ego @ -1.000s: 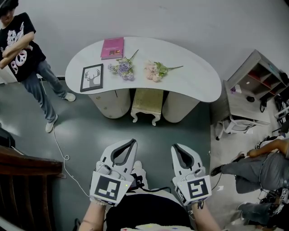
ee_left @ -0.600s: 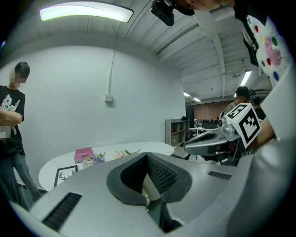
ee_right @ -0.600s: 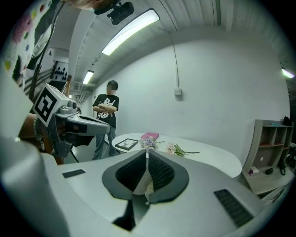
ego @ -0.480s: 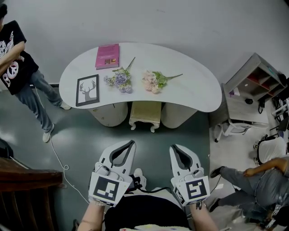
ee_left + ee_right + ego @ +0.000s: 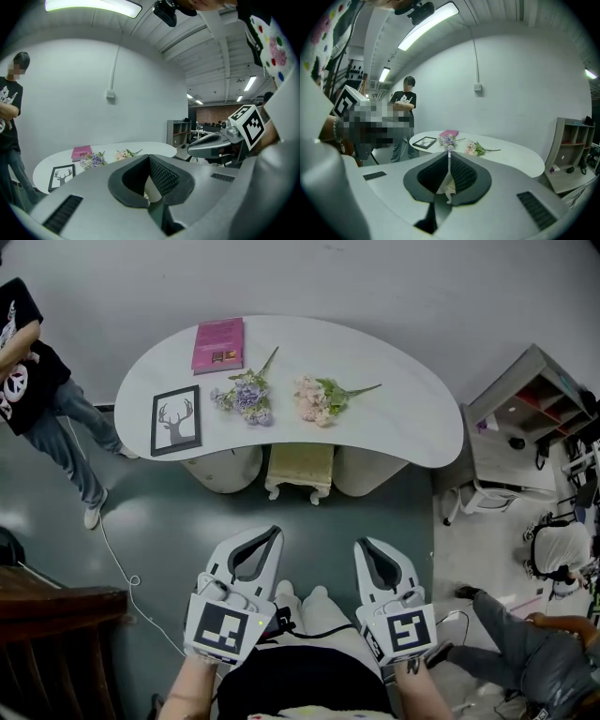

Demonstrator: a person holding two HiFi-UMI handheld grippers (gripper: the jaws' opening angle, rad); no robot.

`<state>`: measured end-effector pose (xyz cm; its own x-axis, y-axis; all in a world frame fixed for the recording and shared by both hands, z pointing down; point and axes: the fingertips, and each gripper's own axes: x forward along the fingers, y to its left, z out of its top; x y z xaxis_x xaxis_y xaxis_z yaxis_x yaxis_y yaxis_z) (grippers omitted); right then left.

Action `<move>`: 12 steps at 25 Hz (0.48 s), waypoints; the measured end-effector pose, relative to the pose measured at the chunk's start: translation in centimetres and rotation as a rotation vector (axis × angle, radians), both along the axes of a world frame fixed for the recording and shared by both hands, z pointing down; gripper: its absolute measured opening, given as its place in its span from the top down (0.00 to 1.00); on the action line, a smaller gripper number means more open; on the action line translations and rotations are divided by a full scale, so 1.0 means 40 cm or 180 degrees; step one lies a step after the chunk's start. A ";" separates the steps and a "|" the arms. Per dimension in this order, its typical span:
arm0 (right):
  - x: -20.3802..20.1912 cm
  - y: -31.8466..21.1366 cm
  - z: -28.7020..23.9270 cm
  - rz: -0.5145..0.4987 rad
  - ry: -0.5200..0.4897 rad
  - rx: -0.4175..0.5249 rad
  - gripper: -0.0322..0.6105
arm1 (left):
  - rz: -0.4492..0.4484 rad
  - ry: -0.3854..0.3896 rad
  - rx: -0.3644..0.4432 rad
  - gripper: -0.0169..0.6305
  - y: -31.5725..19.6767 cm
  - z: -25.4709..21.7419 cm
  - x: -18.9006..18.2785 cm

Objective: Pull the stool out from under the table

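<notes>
The stool, pale yellow-green cushion on white carved legs, stands tucked under the white curved table between its two rounded pedestals. My left gripper and right gripper hang side by side over the grey floor, well short of the stool and pointing toward it. Both are shut with nothing between their pads. In the left gripper view the left gripper points at the table. The right gripper faces the table in its own view.
On the table lie a pink book, a framed deer picture, purple flowers and pink flowers. A person stands at the left, another at lower right. A shelf unit is right, dark wooden furniture lower left, a cable on the floor.
Both grippers have come a little nearer the table together, still shut. The person at the left now sits closer to the picture's edge, and the one at the right is lower.
</notes>
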<state>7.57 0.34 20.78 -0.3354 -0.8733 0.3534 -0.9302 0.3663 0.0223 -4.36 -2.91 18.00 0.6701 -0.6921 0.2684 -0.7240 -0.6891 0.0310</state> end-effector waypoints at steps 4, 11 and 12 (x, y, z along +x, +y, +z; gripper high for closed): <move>0.003 -0.009 0.019 -0.0078 -0.0006 -0.0067 0.89 | -0.0093 0.0006 -0.0039 0.95 -0.003 0.011 -0.005; 0.001 -0.011 0.054 -0.0325 0.0021 -0.0206 0.89 | -0.0313 -0.0041 -0.0075 0.95 -0.022 0.031 -0.017; 0.002 -0.009 0.063 -0.0346 0.0020 -0.0231 0.89 | -0.0344 -0.0052 -0.0070 0.95 -0.025 0.035 -0.018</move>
